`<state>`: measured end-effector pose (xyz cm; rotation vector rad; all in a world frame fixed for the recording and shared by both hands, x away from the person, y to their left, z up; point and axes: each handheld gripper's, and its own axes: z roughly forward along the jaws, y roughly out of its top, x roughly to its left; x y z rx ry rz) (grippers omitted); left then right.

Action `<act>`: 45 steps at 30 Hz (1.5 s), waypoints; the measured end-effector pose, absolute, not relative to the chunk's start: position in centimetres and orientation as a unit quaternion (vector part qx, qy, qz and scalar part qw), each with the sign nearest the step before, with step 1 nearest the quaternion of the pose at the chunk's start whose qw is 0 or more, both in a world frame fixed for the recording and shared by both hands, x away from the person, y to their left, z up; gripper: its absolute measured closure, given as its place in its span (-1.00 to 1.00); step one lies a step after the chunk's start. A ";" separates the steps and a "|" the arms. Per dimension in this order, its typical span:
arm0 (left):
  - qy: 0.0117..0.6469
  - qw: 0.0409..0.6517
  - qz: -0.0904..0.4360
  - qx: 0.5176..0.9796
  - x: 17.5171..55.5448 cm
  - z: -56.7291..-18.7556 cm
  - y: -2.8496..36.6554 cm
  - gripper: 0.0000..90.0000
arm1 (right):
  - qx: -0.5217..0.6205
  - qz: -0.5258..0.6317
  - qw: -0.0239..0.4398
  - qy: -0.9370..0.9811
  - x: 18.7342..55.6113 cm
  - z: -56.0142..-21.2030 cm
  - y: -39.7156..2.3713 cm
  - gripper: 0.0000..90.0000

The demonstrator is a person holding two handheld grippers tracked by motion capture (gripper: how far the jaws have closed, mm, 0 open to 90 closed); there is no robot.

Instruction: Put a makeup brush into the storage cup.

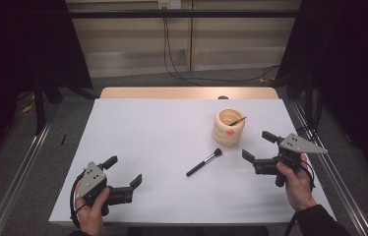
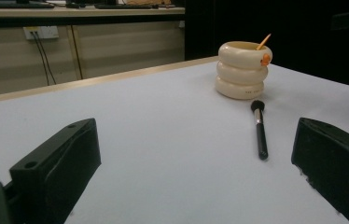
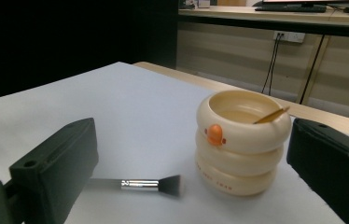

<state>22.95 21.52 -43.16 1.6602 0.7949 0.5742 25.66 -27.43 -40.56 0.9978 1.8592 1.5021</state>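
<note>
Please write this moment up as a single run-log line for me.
left gripper: open, empty | right gripper: open, empty | makeup brush: flat on table, untouched | cream ringed holder: upright, one stick inside

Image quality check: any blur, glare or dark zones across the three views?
High view: table evenly lit, both sides of the frame nearly black, soft overall. Left gripper view: brush and cream holder fairly sharp, near jaws soft. Right gripper view: brush blurred, holder sharper, left background dark. No strong glare.
</note>
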 end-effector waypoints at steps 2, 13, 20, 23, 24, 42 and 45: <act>0.338 0.569 0.246 0.708 22.9 -43.1 21.5 -0.98 | 0.365 0.561 0.270 0.692 26.2 -40.4 -27.1 -0.96; 0.340 0.570 0.246 0.706 23.1 -43.1 21.8 -0.98 | 0.350 0.571 0.281 0.688 28.2 -39.8 -25.1 -0.96; 0.342 0.570 0.244 0.706 23.1 -43.2 21.9 -0.98 | 0.342 0.570 0.285 0.691 29.2 -39.7 -24.1 -0.93; 0.341 0.570 0.244 0.706 23.1 -43.2 21.8 -0.98 | 0.341 0.573 0.287 0.687 29.7 -39.3 -23.9 -0.93; 0.341 0.570 0.244 0.707 23.1 -43.2 21.8 -0.98 | 0.341 0.572 0.293 0.686 29.9 -39.2 -23.9 -0.91; 0.337 0.569 0.239 0.711 23.2 -43.2 21.7 -0.97 | 0.329 0.533 0.264 0.733 33.3 -38.7 -22.4 -0.84; 0.337 0.569 0.239 0.711 23.2 -43.2 21.7 -0.97 | 0.325 0.514 0.243 0.756 33.4 -38.7 -22.3 -0.84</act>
